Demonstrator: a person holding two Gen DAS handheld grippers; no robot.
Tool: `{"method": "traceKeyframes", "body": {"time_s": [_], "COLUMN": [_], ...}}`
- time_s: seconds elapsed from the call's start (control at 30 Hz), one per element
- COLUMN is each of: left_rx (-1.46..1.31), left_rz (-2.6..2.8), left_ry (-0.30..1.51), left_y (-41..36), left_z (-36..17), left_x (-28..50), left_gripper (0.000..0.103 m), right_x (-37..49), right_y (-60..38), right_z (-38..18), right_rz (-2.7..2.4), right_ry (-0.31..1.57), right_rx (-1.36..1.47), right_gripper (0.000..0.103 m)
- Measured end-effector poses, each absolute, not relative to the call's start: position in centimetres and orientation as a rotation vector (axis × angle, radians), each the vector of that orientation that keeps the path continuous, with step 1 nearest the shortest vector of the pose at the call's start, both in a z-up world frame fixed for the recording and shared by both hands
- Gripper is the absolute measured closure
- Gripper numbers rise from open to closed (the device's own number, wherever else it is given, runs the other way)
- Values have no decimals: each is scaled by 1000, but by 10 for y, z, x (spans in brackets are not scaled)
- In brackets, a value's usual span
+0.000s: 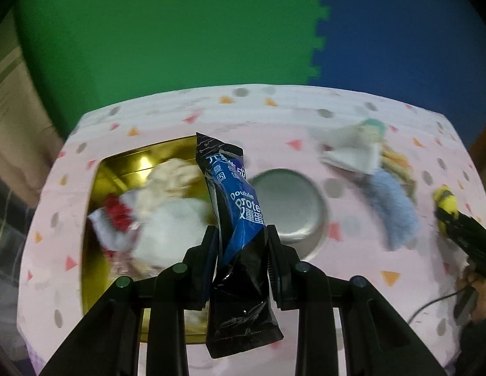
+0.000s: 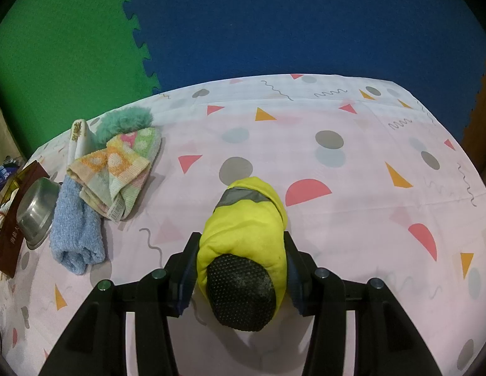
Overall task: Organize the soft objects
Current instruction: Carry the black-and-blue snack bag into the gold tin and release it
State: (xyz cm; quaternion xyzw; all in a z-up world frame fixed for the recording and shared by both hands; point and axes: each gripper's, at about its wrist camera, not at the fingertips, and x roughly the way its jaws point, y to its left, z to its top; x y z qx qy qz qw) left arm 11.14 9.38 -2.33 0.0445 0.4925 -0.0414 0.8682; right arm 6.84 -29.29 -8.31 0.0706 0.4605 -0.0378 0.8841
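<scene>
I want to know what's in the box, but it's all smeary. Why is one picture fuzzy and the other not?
Left wrist view: motion blur smears the gold box, bowl and towels; only the held snack packet is sharp. Right wrist view: crisp throughout, yellow shoe included.

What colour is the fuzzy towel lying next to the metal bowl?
Light blue towel, clearest in the right wrist view.

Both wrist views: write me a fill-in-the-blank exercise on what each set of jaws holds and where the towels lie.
1. The left gripper is shut on a black and ____ snack packet.
2. The right gripper is shut on a ____ slipper with a black dotted sole.
3. The light blue towel lies beside the steel ____.
4. The gold tray sits on a patterned ____ tablecloth.

Missing words: blue; yellow; bowl; pink
</scene>
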Motion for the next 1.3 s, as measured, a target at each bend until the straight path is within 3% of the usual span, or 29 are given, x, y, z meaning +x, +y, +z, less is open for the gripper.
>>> {"method": "traceKeyframes", "body": {"time_s": [0.47,0.93,1.2,1.3], "left_rx": [53,4,34,45], "left_rz": [54,24,24,20], "left_ry": [1065,1070,1061,1057], "left_y": [183,212,210,208], "left_z": [-58,-77,-74,-71], "left_x": [129,135,131,129], "left_gripper": [76,74,69,60], "right_x": [69,69,70,70], "right_y": [-288,-286,-284,-284], "right_z": [-84,-83,-83,-84], "right_rz": [-89,-96,-100,-100], "right_ry": [968,971,974,974], "right_rx": [105,89,80,78], "right_gripper": [52,52,51,51]}}
